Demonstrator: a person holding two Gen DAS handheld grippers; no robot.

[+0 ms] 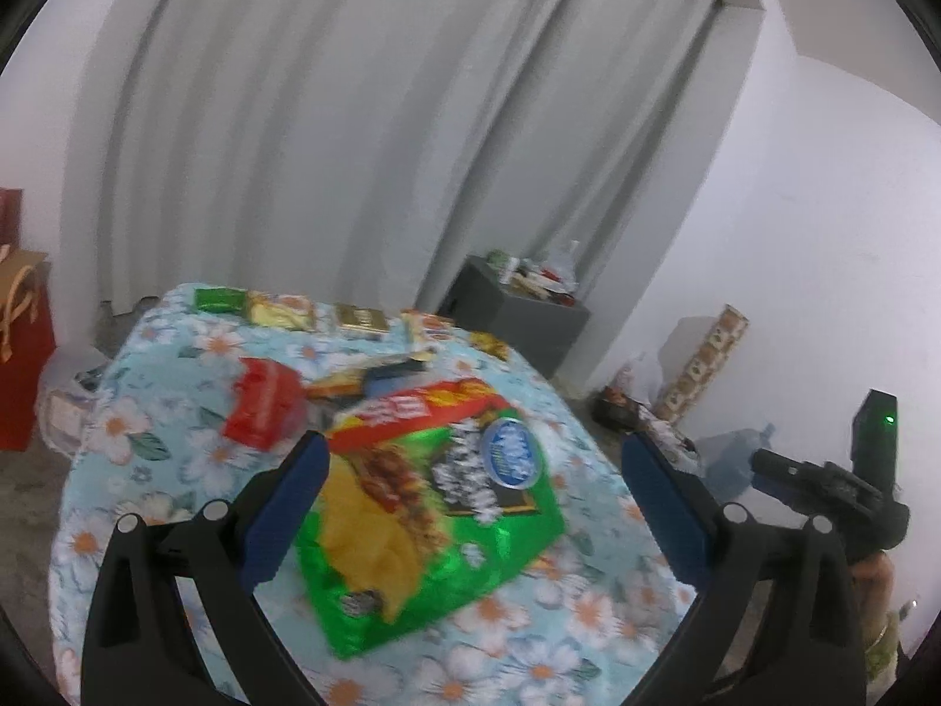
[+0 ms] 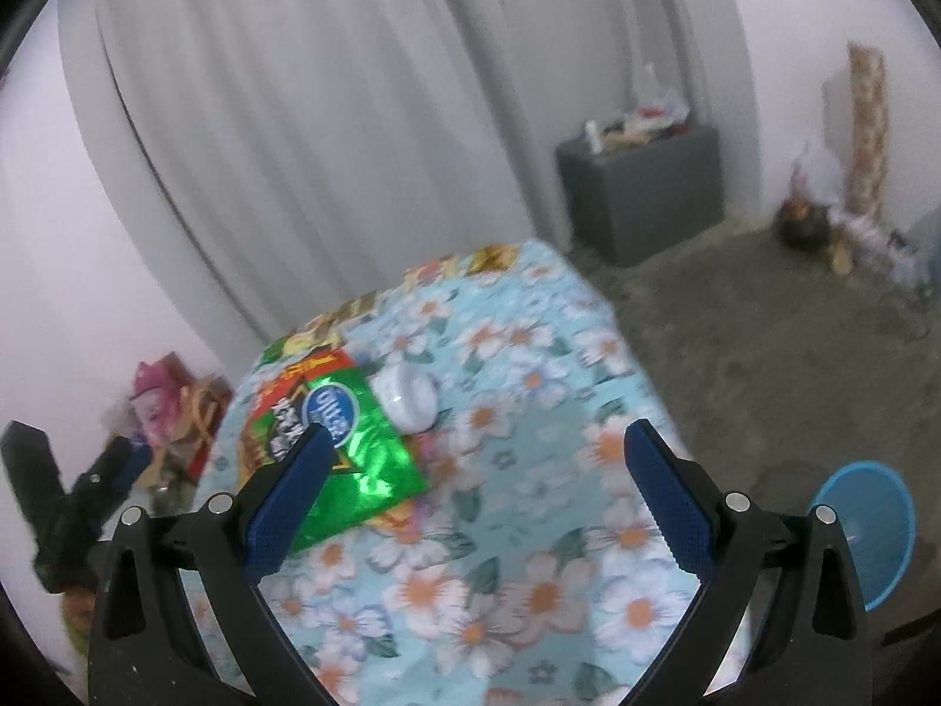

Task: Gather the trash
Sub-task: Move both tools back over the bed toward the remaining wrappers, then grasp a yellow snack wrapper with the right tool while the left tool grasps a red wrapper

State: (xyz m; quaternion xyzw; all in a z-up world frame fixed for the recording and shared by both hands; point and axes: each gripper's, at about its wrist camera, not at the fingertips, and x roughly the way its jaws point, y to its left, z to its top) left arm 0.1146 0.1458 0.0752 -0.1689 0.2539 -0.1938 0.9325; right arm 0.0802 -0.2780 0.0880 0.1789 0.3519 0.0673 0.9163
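A green chip bag lies on the floral-covered table. My left gripper is open, above the bag, its fingers spread to either side of it. A red wrapper and several other wrappers lie farther back. In the right wrist view the same green bag lies left of centre with a white crumpled cup beside it. My right gripper is open and empty above the tablecloth. The right gripper also shows in the left wrist view at the right.
A blue bin stands on the floor right of the table. A grey box topped with clutter sits by the curtain. Red gift bags stand at the left. More clutter lies along the far wall.
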